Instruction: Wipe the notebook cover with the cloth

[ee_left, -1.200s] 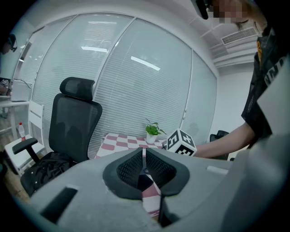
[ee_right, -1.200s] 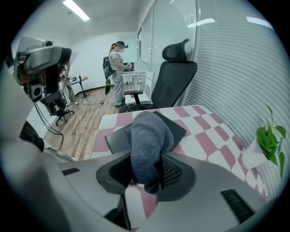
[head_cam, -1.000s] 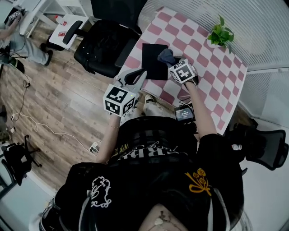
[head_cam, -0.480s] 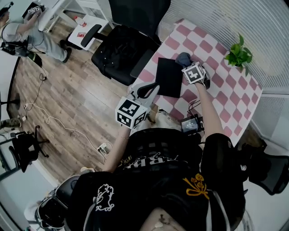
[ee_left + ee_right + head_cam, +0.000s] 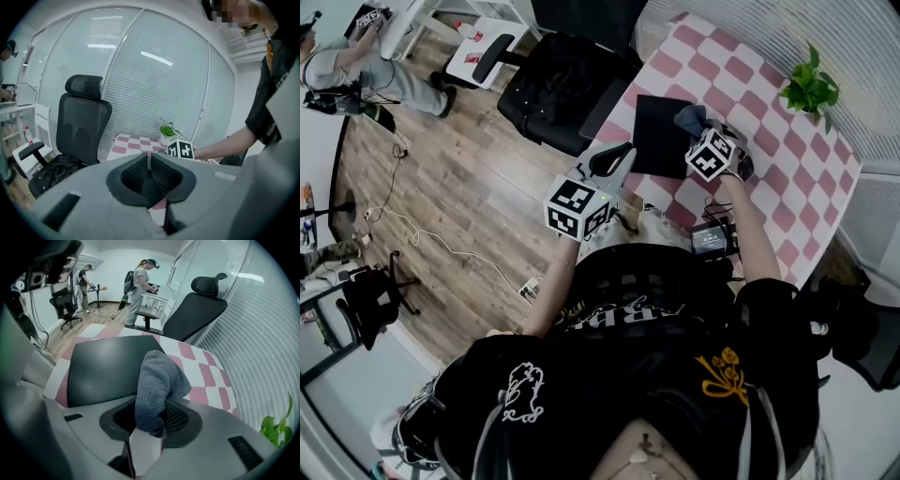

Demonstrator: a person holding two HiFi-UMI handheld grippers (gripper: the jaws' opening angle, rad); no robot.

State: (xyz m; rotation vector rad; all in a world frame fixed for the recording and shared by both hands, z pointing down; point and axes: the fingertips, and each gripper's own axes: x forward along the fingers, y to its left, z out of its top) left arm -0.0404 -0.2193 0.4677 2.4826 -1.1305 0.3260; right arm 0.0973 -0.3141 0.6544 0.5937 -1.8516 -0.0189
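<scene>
The right gripper view shows the right hand-held gripper (image 5: 150, 420) pinching the grey cloth (image 5: 157, 380), at the black notebook's (image 5: 103, 366) right edge on the checkered tabletop (image 5: 206, 376). Only the head view shows the left hand-held gripper (image 5: 614, 164) held off the tabletop's near-left side, apart from the notebook. The left gripper view shows its jaws pressed together on nothing, with a chair (image 5: 82, 122) beyond.

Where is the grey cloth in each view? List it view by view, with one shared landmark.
Head view: grey knitted cloth upper right, at the black notebook's edge.
Left gripper view: not in it.
Right gripper view: centre, between the jaws.
Landmark: green potted plant.
</scene>
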